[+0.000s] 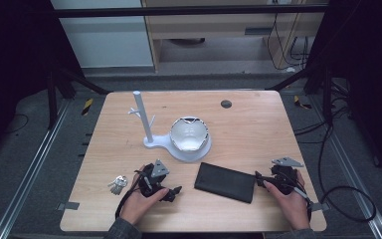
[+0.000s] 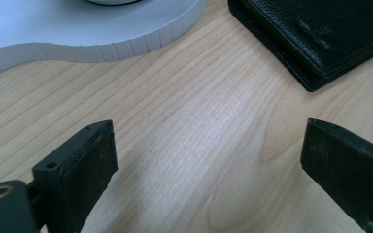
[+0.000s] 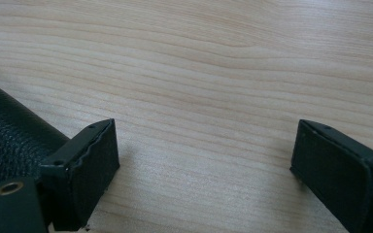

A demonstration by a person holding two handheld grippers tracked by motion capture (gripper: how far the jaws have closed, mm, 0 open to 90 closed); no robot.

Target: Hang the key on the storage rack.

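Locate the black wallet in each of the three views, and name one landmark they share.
High view: the black wallet lies flat at lower centre, between the two hands.
Left gripper view: its corner fills the top right.
Right gripper view: its rounded edge sits at the left, behind the left jaw.
Shared landmark: the wooden table, whose pale grain surrounds the wallet everywhere.

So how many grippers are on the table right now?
2: the left gripper is between the keys and the black wallet; the right gripper is at the wallet's right end.
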